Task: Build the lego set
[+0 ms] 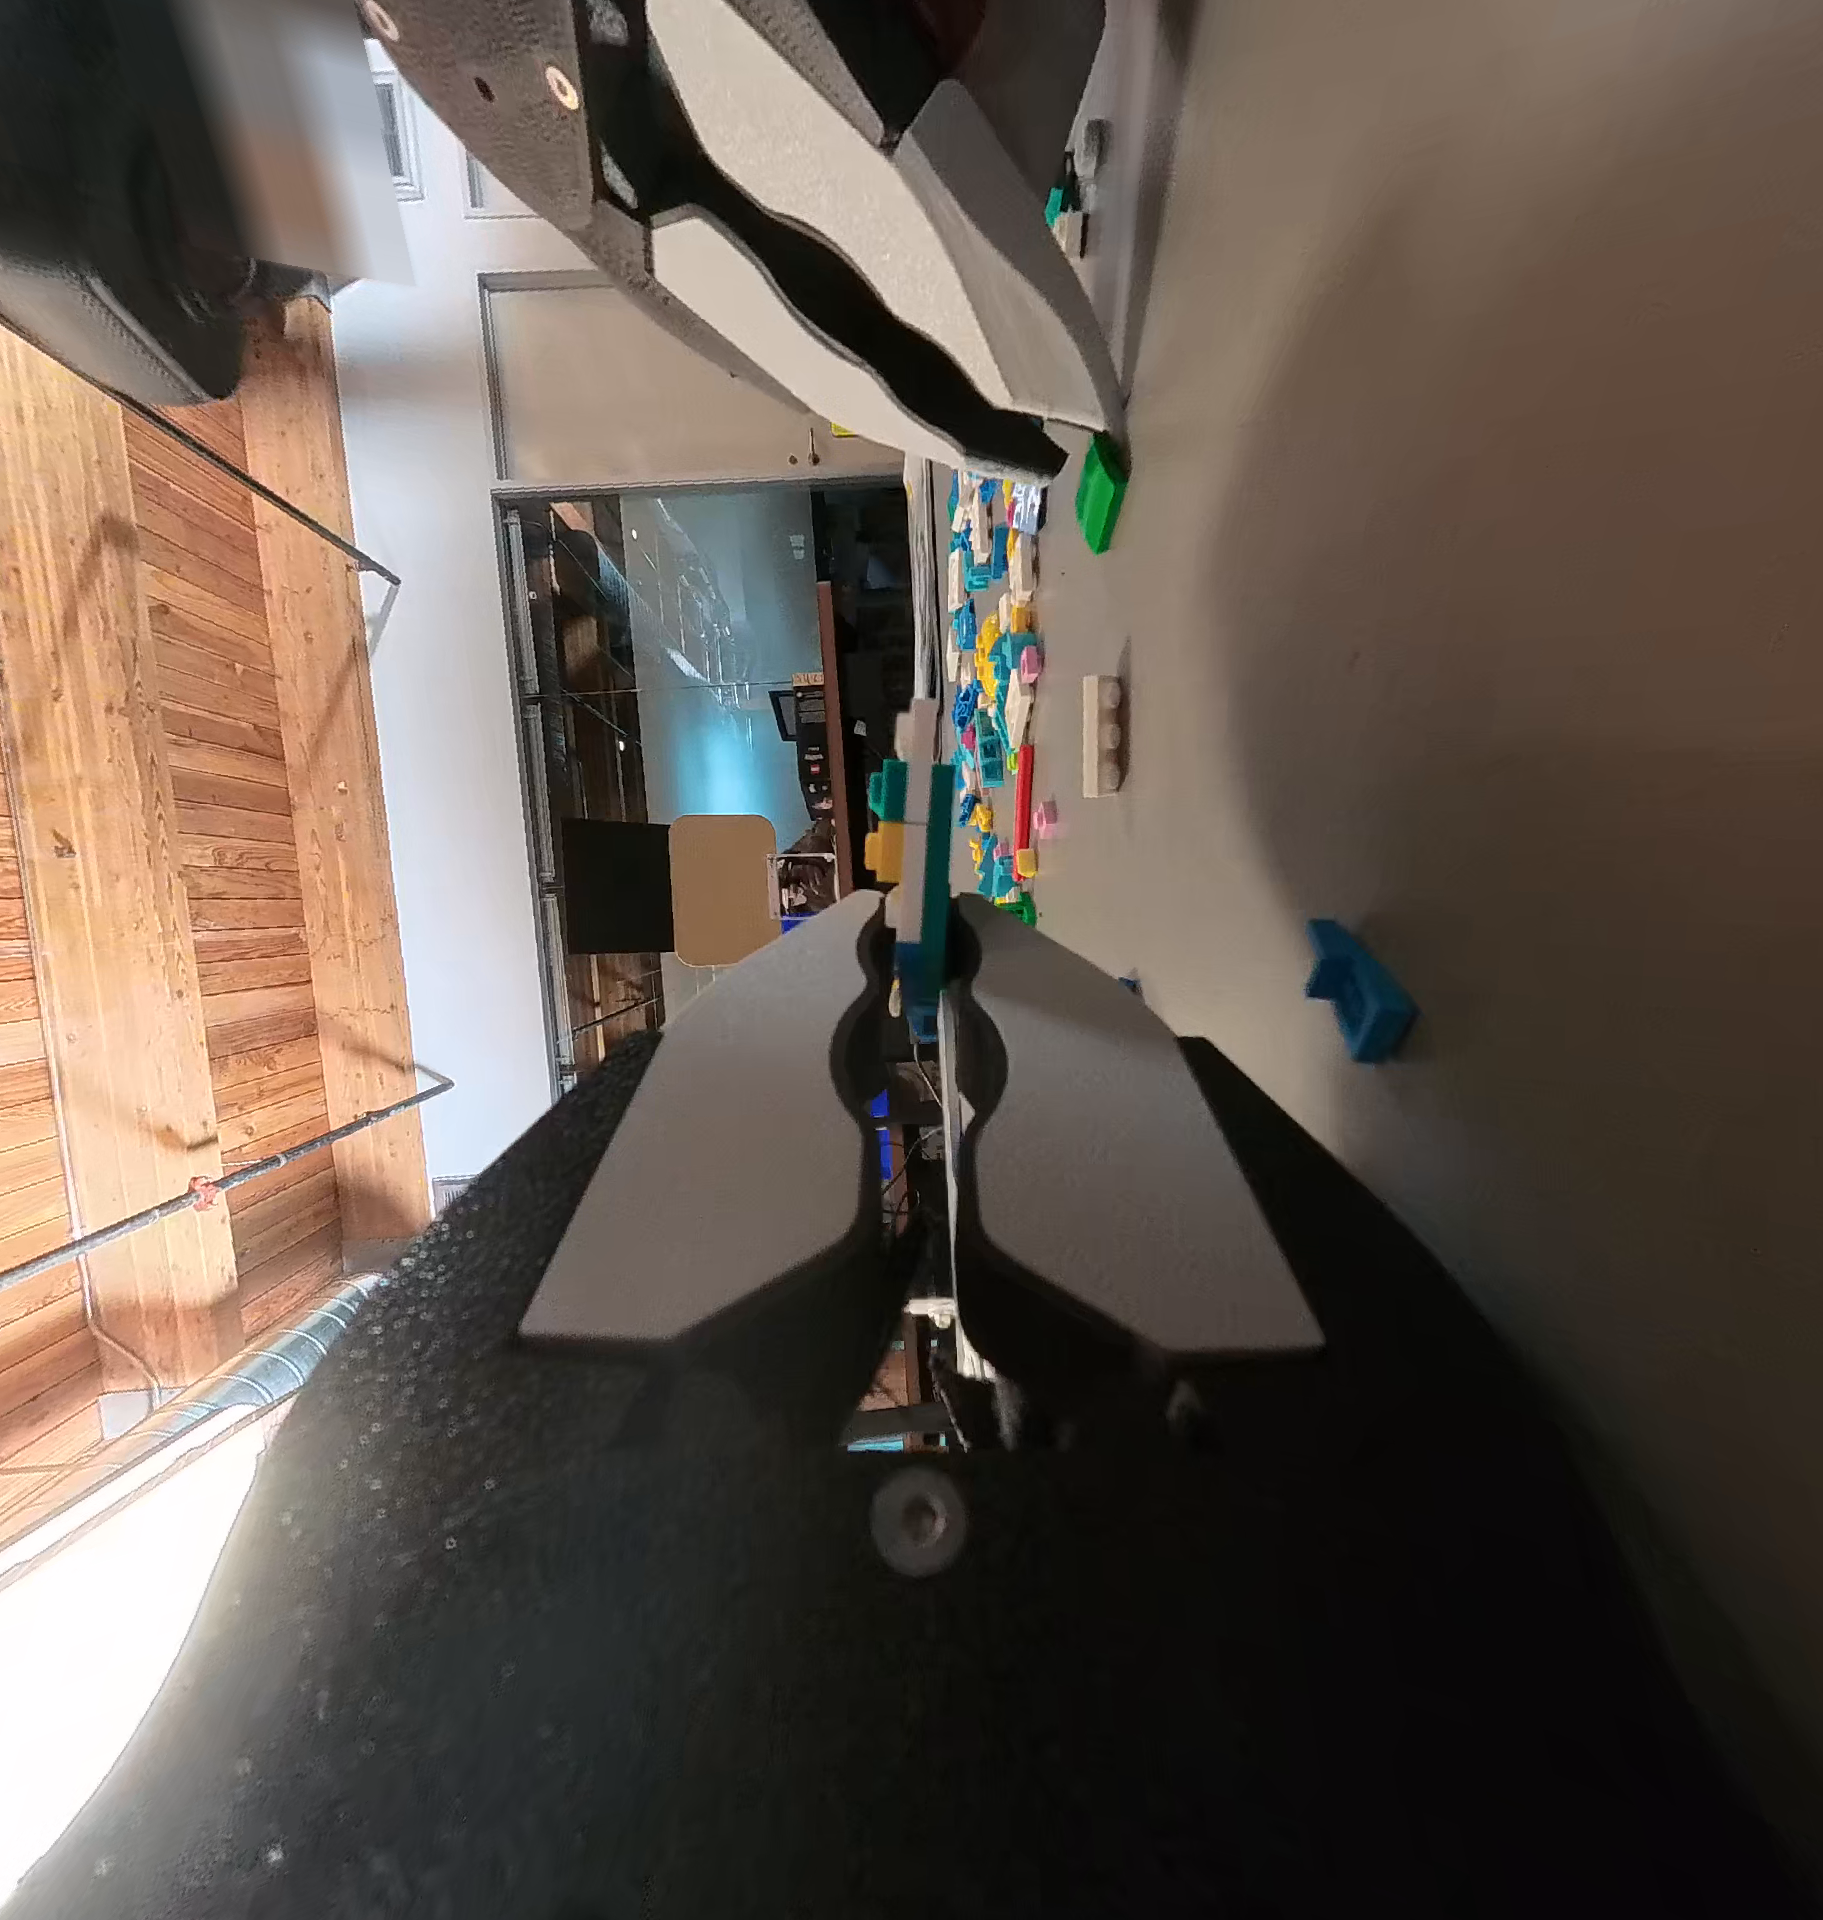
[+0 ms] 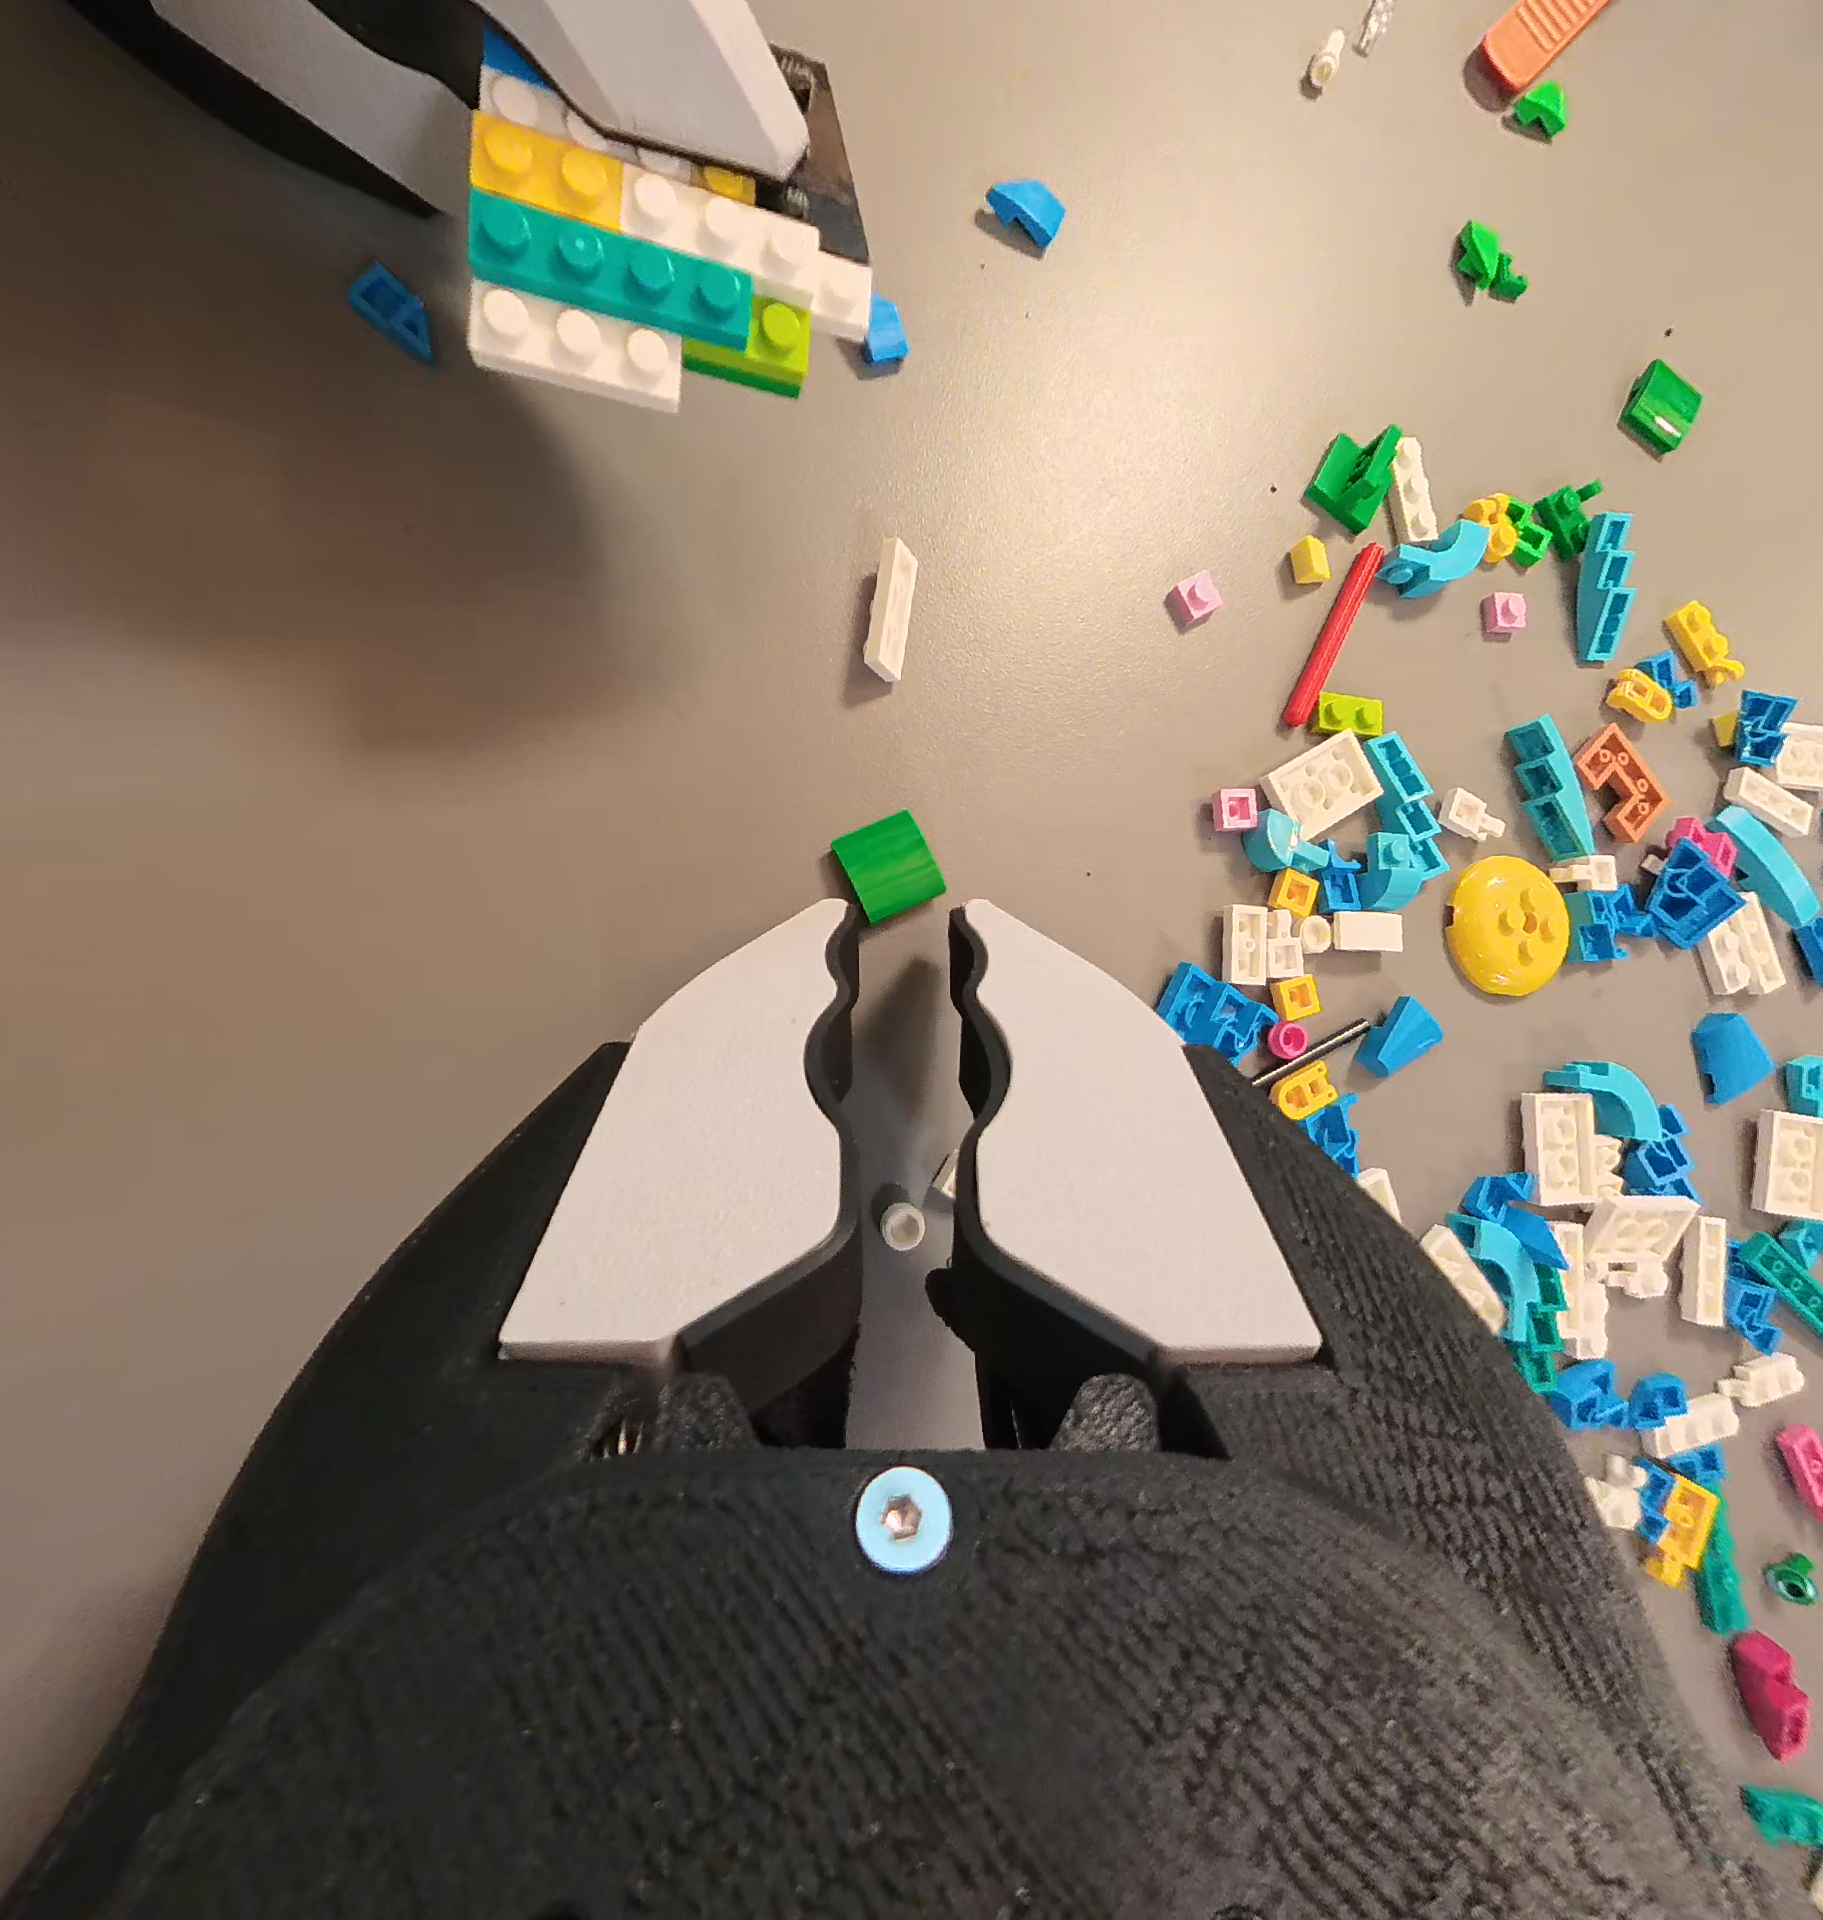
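- Grey counter (image 1: 1509,520) filled the right side of my left wrist view, which was rolled onto its side.
- My left gripper (image 1: 922,920) was clamped on the lego assembly (image 1: 917,883), a stack of white, teal and yellow plates held edge-on between the fingertips, off the counter.
- Beyond it on the counter lay a white studded plate (image 1: 1106,736), a blue piece (image 1: 1359,987) nearer me, and the loose pile of bricks (image 1: 995,707) farther off.
- My right gripper (image 1: 1089,442) came in from the top of that view, its tips right at the green brick (image 1: 1102,494).
- Grey counter (image 2: 367,727) again in my right wrist view, looking down.
- My right gripper (image 2: 899,914) stood with its jaws parted and nothing between them; the green brick (image 2: 886,864) sat on the counter just ahead of the tips, close to the left one.
- A white plate (image 2: 891,608) lay farther ahead.
- At upper left my left gripper (image 2: 616,114) held the lego assembly (image 2: 637,281) above the counter, studs facing me, with a lime brick at its lower corner.
- The pile of bricks (image 2: 1561,987) spread over the right side, a yellow dome (image 2: 1506,925) among them, and an orange brick separator (image 2: 1535,36) at the top edge.
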`<state>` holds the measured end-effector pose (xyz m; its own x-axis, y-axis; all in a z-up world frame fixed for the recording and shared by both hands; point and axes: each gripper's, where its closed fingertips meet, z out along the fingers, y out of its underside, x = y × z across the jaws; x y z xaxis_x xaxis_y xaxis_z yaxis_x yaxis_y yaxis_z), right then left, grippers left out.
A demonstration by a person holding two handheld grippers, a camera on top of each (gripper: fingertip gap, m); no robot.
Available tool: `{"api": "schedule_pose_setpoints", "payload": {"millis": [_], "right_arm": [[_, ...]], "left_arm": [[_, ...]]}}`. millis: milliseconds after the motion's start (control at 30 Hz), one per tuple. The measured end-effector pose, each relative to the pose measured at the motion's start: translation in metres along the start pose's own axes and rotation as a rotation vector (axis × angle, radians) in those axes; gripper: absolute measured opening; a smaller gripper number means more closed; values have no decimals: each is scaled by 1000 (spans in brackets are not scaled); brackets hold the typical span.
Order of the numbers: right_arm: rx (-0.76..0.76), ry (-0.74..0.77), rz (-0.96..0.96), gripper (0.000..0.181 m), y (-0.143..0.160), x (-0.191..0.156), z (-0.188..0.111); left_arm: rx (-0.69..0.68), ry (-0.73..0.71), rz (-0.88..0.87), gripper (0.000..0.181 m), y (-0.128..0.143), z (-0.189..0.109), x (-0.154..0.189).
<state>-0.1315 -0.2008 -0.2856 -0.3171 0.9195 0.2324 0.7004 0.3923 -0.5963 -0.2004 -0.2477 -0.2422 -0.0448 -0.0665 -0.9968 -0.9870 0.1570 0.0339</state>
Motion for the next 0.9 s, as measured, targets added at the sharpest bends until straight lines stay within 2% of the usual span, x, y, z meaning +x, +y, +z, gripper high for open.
{"api": "schedule_pose_setpoints", "payload": {"millis": [267, 500, 667, 900], "right_arm": [[-1, 23, 27, 16, 1, 5, 1], [-5, 257, 90, 15, -9, 32, 4], [75, 149, 169, 15, -17, 24, -1], [3, 146, 106, 15, -7, 19, 6]], "left_arm": [[-1, 4, -4, 8, 0, 0, 1], [-3, 4, -7, 8, 0, 0, 1], [-3, 6, -10, 8, 0, 0, 2], [-3, 8, -11, 8, 0, 0, 2]]}}
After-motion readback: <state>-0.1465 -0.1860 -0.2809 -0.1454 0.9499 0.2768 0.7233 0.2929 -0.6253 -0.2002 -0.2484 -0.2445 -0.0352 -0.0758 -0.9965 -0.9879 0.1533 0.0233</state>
